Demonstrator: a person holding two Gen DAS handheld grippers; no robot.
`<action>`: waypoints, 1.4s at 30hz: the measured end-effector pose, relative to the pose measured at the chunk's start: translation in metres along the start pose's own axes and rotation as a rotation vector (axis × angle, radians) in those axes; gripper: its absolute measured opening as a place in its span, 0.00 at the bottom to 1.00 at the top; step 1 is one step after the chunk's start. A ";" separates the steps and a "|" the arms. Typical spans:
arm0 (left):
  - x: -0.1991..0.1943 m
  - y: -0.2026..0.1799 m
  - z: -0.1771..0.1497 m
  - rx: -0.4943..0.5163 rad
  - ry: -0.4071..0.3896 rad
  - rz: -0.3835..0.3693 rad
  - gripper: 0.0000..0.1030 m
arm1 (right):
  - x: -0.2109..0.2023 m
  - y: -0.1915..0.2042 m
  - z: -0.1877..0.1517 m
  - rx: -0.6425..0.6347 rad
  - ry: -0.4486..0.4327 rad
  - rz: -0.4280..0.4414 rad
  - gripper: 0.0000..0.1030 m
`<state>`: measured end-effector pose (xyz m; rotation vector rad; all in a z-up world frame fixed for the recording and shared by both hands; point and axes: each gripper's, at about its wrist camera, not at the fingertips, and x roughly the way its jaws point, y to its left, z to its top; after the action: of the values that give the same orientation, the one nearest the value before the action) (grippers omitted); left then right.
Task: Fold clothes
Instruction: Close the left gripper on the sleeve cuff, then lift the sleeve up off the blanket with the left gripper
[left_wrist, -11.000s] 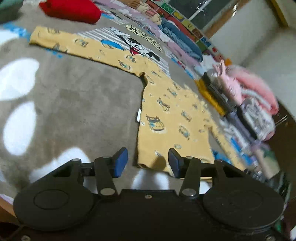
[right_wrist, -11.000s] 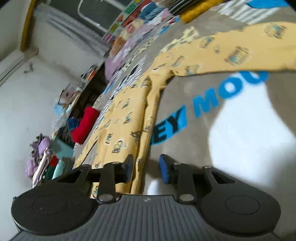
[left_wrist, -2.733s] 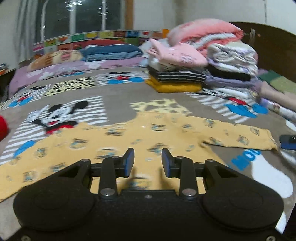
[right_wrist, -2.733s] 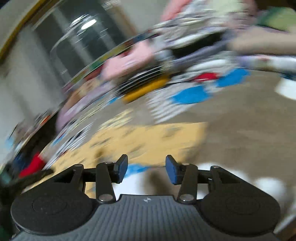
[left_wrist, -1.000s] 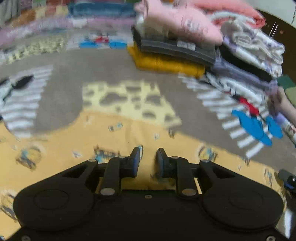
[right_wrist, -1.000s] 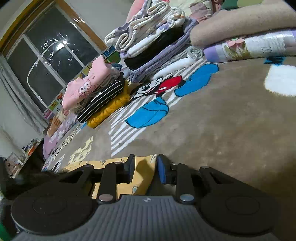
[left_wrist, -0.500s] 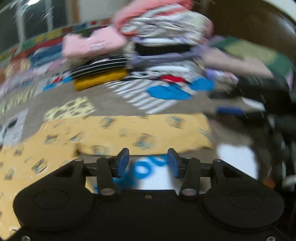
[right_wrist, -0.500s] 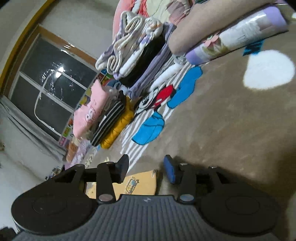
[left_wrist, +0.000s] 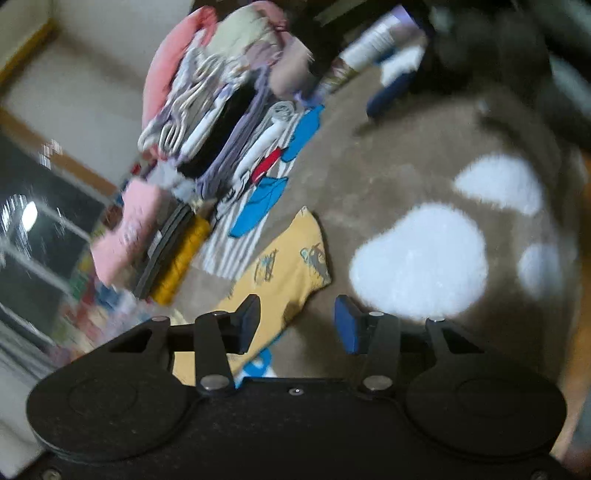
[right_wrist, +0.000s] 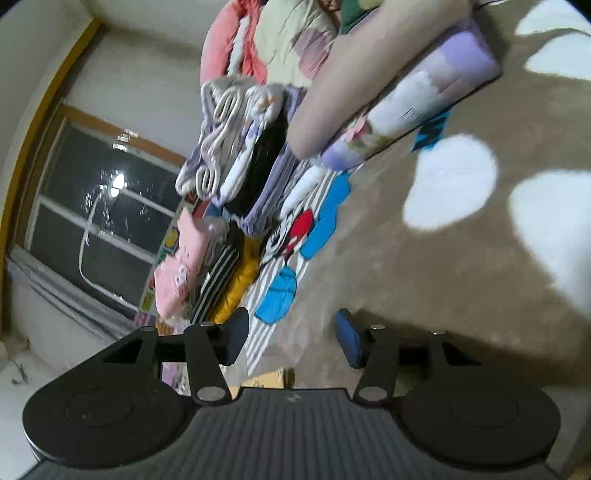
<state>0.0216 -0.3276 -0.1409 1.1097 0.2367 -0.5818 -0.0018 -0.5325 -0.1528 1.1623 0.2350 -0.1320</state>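
Observation:
A yellow printed shirt (left_wrist: 284, 269) lies on the brown cartoon blanket (left_wrist: 406, 166); only one sleeve end shows in the left wrist view, its cuff pointing up. My left gripper (left_wrist: 297, 326) hangs open just above that sleeve, the left finger over the cloth and the right finger over bare blanket. In the right wrist view a small corner of the yellow shirt (right_wrist: 271, 378) peeks out under the gripper body. My right gripper (right_wrist: 291, 336) is open over the blanket (right_wrist: 424, 277) with nothing between its fingers.
Tall stacks of folded clothes (left_wrist: 207, 110) and a pink, striped and mustard pile (left_wrist: 155, 240) stand along the blanket's far side. A rolled purple bundle (right_wrist: 406, 99) lies beside the stack of clothes (right_wrist: 243, 147). A dark window (right_wrist: 92, 206) is behind.
Both grippers were shut on the sleeve a second ago and have since opened wide. Both views have tilted and swung, and the left view now shows only the sleeve end.

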 end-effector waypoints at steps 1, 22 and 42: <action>0.003 -0.003 0.002 0.031 0.002 0.016 0.44 | -0.002 -0.002 0.004 0.011 -0.008 0.004 0.53; 0.065 -0.012 0.056 0.166 0.146 0.133 0.46 | -0.010 -0.030 0.029 0.153 -0.067 0.037 0.56; 0.000 0.176 -0.027 -0.912 -0.018 -0.036 0.04 | 0.033 0.042 -0.017 -0.212 0.180 0.170 0.56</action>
<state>0.1219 -0.2476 -0.0168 0.2177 0.4495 -0.4349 0.0381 -0.4995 -0.1299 0.9778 0.3003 0.1448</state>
